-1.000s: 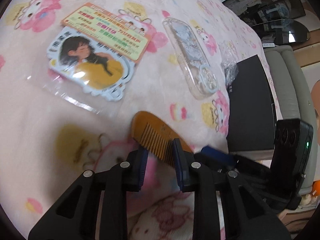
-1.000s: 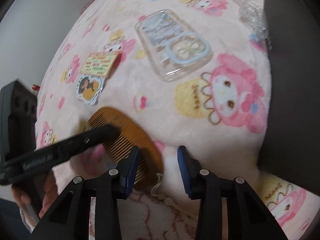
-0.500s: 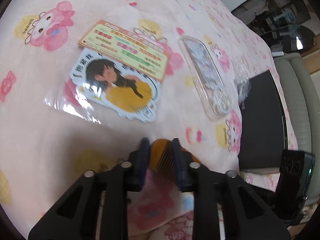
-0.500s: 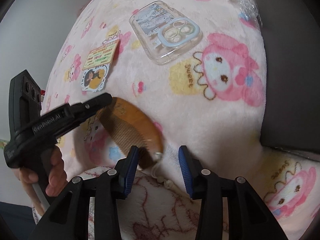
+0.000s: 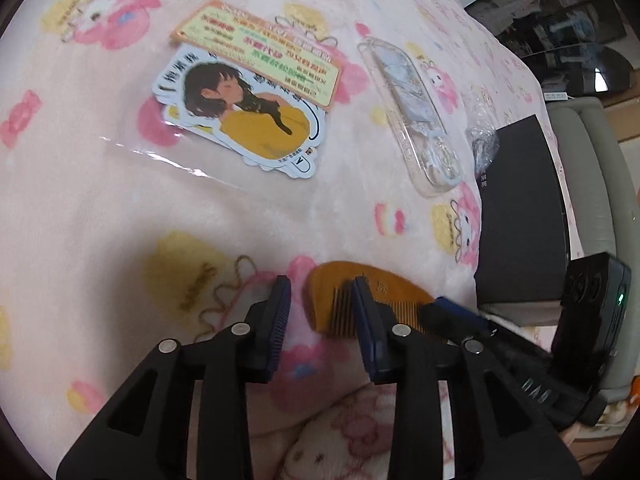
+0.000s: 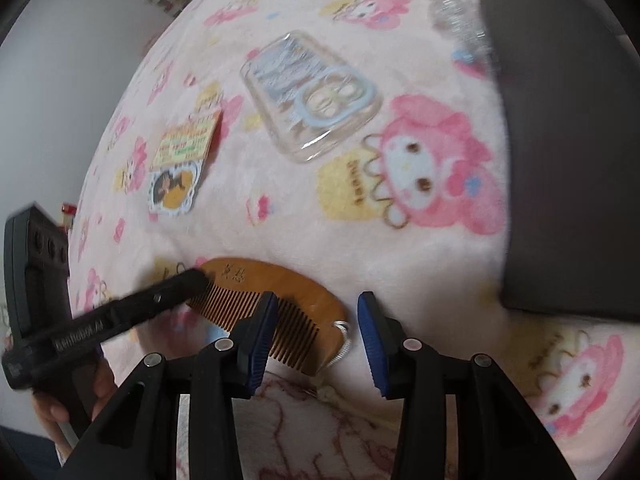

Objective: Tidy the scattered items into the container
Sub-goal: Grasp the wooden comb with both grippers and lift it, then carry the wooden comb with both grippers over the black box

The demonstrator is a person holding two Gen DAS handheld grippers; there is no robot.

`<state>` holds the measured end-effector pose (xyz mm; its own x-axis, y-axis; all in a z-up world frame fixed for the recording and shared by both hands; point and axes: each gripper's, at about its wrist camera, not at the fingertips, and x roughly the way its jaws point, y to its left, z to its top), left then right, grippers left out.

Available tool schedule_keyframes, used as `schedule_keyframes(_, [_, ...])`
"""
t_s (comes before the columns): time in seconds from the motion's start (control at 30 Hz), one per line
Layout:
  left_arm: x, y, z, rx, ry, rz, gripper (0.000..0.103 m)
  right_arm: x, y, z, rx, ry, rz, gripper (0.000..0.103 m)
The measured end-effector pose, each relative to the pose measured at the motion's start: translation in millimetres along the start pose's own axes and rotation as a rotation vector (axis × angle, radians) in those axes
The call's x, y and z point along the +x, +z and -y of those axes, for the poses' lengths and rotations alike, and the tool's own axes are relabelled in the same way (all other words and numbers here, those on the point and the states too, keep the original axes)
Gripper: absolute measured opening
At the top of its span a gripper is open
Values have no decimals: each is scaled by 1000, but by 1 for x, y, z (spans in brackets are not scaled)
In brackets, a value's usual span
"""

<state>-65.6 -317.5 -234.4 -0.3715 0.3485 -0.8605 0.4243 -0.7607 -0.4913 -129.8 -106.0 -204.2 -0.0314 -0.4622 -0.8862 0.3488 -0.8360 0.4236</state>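
A pink blanket printed with cartoon rabbits fills both of my views and carries everything. At its right edge sits the dark container, a black box whose wall shows big and blurred on the right of my right view. Next in size is the clear sleeve holding a cut-out card of a dark-haired figure in yellow, with an orange-rimmed printed card overlapping its far edge, both lying far and left. To their right, just beside the container, lies a clear phone case with a pale blue camera ring, and a scrap of crumpled clear plastic touches the container's far corner. Nearest to me lies a wooden comb, flat, teeth pointing near, a white cord at its right end. My left claw is opening: its jaws stand apart, the right one over the comb's left end, the left one over bare blanket, neither pad pressing. My right claw also stands apart, its left jaw over the comb's teeth and the cord end between the 2 pads, not clamped
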Motion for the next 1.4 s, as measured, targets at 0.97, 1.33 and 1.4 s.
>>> schedule_keyframes(0.97, [-72,-46,231,357,-91,187,32,-212,-16,61,-37,112,302,36])
schedule_keyframes(1.33, [-41,-51,197,264,46,134,35,-171,-53,113,111,109,178,36])
schedule_keyframes(1.4, [-33,-39,179,231,97,121,35,-147,-54,107,115,113,126,36])
